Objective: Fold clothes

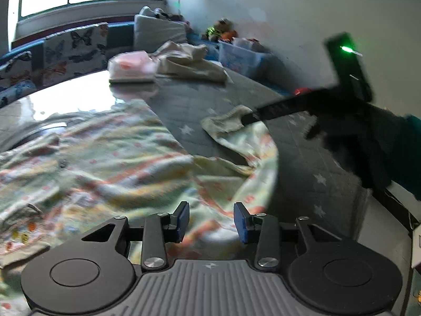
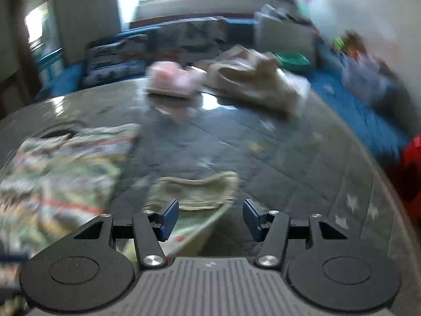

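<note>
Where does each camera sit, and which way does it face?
Left wrist: on the left hand-held gripper, looking down over the patterned garment; the right hand-held gripper and a teal sleeve show.
Right wrist: on the right hand-held gripper, facing the garment's cuff; no hand shows.
Shared: garment, pink folded pile, beige cloth.

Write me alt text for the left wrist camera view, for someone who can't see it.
The left gripper, jaws apart and empty, hangs over a crumpled, colourfully printed garment spread on a grey star-patterned table. To the right, the right gripper reaches toward the garment's cuff. At the far edge sit a folded pink item and a beige heap.
</note>
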Available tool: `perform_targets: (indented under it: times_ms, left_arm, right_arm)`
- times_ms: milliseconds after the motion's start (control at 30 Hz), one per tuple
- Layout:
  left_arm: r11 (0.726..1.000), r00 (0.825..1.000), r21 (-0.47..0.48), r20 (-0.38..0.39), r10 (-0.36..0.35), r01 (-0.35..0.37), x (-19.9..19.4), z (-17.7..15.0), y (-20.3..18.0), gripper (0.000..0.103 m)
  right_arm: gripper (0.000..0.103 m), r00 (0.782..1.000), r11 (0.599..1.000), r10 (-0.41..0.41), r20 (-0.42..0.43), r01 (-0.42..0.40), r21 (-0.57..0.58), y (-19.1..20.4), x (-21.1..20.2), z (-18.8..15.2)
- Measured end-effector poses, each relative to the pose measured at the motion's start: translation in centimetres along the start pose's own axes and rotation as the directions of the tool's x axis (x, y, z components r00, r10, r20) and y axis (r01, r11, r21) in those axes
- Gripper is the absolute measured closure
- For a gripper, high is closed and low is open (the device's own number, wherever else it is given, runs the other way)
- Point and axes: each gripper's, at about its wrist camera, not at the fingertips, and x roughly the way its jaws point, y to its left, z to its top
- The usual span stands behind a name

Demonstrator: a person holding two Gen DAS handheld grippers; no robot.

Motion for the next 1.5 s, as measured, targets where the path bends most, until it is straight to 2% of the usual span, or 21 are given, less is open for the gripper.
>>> perform_targets:
  times_ms: [100,133,167,267,367,467,567,700,767,967,1100,1133,1167,1267,1367,1400,1467,1500]
  left_arm:
    - [1.0,1.0,0.02,-0.021,-0.006,0.007,0.4,-0.6,-0.6,0.063]
    - [1.0,1.0,0.021,-0.028,-0.008,0.008,0.6,-0.7,-0.7,0.062]
    - [1.0,0.999,0.02,-0.035,-0.009,0.009,0.7,-0.9,-0.8,0.061]
    - [0.999,0.999,0.027,-0.045,-0.017,0.019,0.8,-1.1,-0.9,0.06]
    - [0.999,0.998,0.039,-0.05,-0.029,0.031,0.9,-1.3,-0.9,0.058]
    - [0.998,0.998,0.046,-0.055,-0.04,0.043,1.1,-1.4,-0.9,0.058]
    - [0.997,0.997,0.061,-0.063,-0.052,0.055,1.1,-1.6,-1.1,0.057]
    - [0.996,0.996,0.072,-0.068,-0.054,0.059,1.2,-1.9,-1.5,0.055]
    - [0.996,0.996,0.076,-0.068,-0.051,0.056,1.1,-2.0,-1.6,0.055]
    - [0.996,0.997,0.079,-0.07,-0.044,0.049,1.1,-2.0,-1.9,0.052]
    - [0.996,0.996,0.08,-0.073,-0.042,0.048,1.1,-2.0,-2.0,0.051]
    - [0.996,0.996,0.079,-0.073,-0.044,0.049,1.1,-2.0,-2.0,0.05]
    - [0.996,0.996,0.078,-0.074,-0.045,0.05,1.1,-2.0,-2.0,0.05]
    - [0.995,0.996,0.08,-0.075,-0.049,0.055,1.1,-2.0,-1.9,0.05]
    - [0.995,0.996,0.079,-0.074,-0.056,0.061,1.1,-1.9,-1.7,0.05]
    - [0.995,0.996,0.08,-0.074,-0.058,0.064,1.1,-2.0,-1.7,0.05]
    - [0.994,0.995,0.085,-0.072,-0.064,0.07,1.1,-2.0,-1.7,0.05]
    - [0.994,0.995,0.087,-0.071,-0.067,0.073,1.1,-2.0,-1.7,0.049]
  right_arm:
    - [0.073,0.999,0.998,0.046,-0.03,-0.044,0.055,-1.2,1.2,-0.2]
    - [0.087,0.998,0.997,0.061,-0.029,-0.06,0.057,-1.3,1.2,-0.4]
    - [0.094,0.998,0.997,0.06,-0.017,-0.059,0.049,-1.1,0.8,-0.7]
    - [0.099,0.998,0.999,0.032,0.052,-0.033,0.015,-0.9,-1.2,-1.3]
    - [0.1,0.987,1.0,-0.012,0.161,0.01,0.01,-1.0,-4.8,-2.0]
    - [0.1,0.966,0.997,-0.071,0.25,0.065,0.032,-1.7,-8.3,-3.6]
    - [0.093,0.968,0.995,-0.09,0.234,0.077,0.061,-2.6,-9.3,-5.0]
    - [0.082,0.981,0.993,-0.034,0.189,0.012,0.115,-3.6,-7.9,-4.6]
    - [0.068,0.986,0.989,0.009,0.169,-0.034,0.145,-3.8,-6.6,-3.8]
    - [0.067,0.992,0.965,0.057,0.116,-0.085,0.248,-4.6,-1.1,-1.0]
    - [0.072,0.995,0.948,0.074,0.07,-0.092,0.305,-5.3,1.7,-0.3]
    - [0.089,0.995,0.949,0.083,0.06,-0.097,0.299,-5.2,2.1,-0.3]
    - [0.097,0.994,0.951,0.092,0.05,-0.103,0.293,-5.0,2.6,-0.2]
    - [0.099,0.992,0.97,0.064,0.111,-0.088,0.226,-4.0,0.7,-0.1]
    - [0.1,0.976,0.988,0.029,0.217,-0.061,0.143,-3.0,-3.2,-0.7]
    - [0.1,0.969,0.992,0.009,0.249,-0.04,0.119,-2.7,-4.5,-1.0]
    - [0.099,0.946,0.995,-0.075,0.314,0.053,0.079,-2.4,-7.6,-2.7]
    - [0.099,0.941,0.993,-0.107,0.321,0.086,0.078,-2.5,-8.5,-3.6]
